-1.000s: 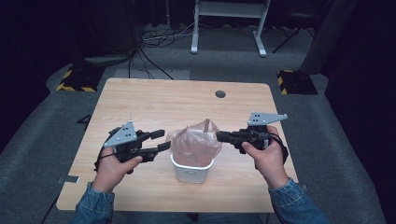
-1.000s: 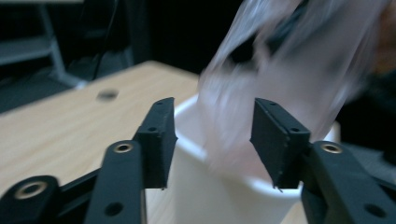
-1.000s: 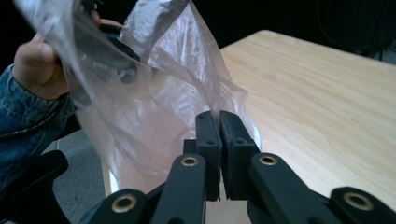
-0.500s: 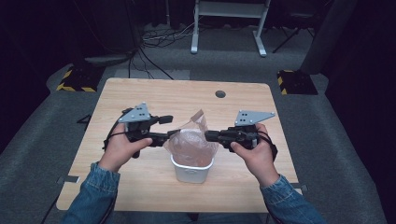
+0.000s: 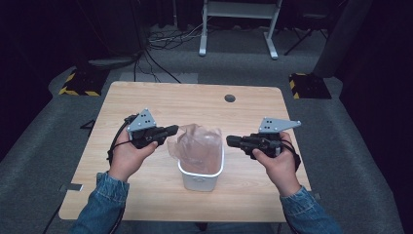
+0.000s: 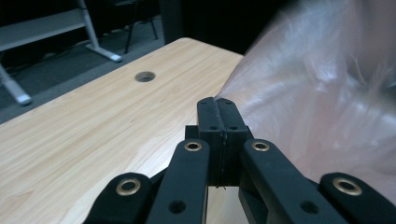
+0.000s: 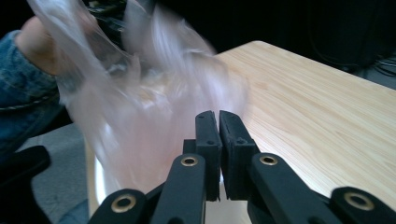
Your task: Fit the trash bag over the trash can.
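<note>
Light wooden rectangular table (image 5: 146, 102) with a round cable hole (image 5: 230, 98) near its far edge; you work at the near middle. The white plastic tub-shaped bin (image 5: 199, 179) stands there upright, squarely between your two hands, presumably so each side of it is equally reachable. The thin, pinkish see-through plastic bag (image 5: 197, 146) sits in the bin with its mouth rising loose and crumpled above the rim, not yet folded over it; judged as a liner being fitted, early stage. Your left black two-jaw gripper (image 5: 173, 130) points level at the bag's left edge and its tip meets the film there. Its jaws have just been closing and now stand pressed together. In the left gripper view no film shows in the seam between them, though the bag lies right against their side, so a pinch on a thin edge can't be ruled out. Your right black two-jaw gripper (image 5: 230, 141) points level at the bag's right side, just beside it, jaws together but for a hairline. In the right gripper view the bag is blurred behind them and nothing is visibly clamped. Opposed, level approach suits spreading the mouth outward.
</note>
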Tool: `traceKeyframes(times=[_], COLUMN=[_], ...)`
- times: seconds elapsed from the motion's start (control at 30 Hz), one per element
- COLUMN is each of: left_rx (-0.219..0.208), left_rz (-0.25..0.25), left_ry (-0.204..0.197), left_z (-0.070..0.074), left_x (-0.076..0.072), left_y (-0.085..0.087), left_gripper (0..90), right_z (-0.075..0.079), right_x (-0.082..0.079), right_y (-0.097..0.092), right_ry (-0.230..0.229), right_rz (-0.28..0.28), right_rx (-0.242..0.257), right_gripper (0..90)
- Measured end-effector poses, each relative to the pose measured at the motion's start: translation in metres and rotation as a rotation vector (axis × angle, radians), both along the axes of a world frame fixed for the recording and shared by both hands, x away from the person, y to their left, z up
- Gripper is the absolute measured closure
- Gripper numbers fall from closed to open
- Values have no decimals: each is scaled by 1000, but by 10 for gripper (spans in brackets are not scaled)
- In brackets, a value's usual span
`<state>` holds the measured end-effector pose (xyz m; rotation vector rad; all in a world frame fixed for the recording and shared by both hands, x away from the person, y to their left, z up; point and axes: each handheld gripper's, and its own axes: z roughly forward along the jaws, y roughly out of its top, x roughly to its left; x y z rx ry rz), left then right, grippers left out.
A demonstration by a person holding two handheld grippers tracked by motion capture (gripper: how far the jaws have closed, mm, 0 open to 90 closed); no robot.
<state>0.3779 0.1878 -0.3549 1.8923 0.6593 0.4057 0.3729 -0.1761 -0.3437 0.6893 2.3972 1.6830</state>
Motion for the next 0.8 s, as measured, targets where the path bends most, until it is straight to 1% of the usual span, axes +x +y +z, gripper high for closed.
traceKeyframes(times=[0.1,0.17,0.2,0.23,0.33,0.37,0.4,0.43,0.47,0.5,0.53,0.57,0.6,0.63,0.67,0.7,0.77,0.8], left_rx=[-14,-36,-46,-48,-55,-52,-56,-57,-60,-60,-60,-62,-64,-66,-66,-66,-69,-71], left_rz=[0,-17,-24,-28,-37,-38,-39,-39,-42,-41,-44,-47,-50,-49,-52,-52,-31,-25], left_ry=[19,22,15,7,-22,-28,-35,-43,-46,-53,-51,-49,-50,-55,-54,-54,-48,-39], left_z=[-4,-4,-3,-2,6,8,10,11,12,12,13,13,13,13,13,13,11,9], left_x=[3,2,1,0,-6,-7,-9,-10,-10,-11,-11,-11,-12,-12,-12,-12,-10,-7], left_y=[-1,-5,-7,-8,-12,-13,-15,-16,-17,-19,-20,-21,-22,-22,-20,-20,-16,-14], left_gripper=[900,900,900,900,900,900,900,900,900,900,900,900,900,900,900,900,900,900], right_z=[-3,-4,-3,-1,8,12,15,17,18,18,17,14,13,11,10,8,6,5], right_x=[1,3,3,2,-3,-5,-6,-8,-9,-10,-10,-6,-4,0,2,4,5,5], right_y=[-4,-4,-3,-2,4,8,11,18,23,29,35,38,39,39,37,36,33,31], right_ry=[0,7,6,4,-9,-20,-22,-33,-44,-61,-76,-66,-47,-13,7,23,52,69], right_rz=[-21,-28,-29,-33,-53,-50,-44,-31,-31,-52,-86,-100,-91,-79,-74,-58,-31,-16], right_rx=[-3,-2,3,8,26,30,29,16,-13,-51,-101,-131,-134,-127,-122,-113,-64,-41], right_gripper=[881,872,847,794,532,479,456,412,373,369,409,577,667,741,842,882,900,900])
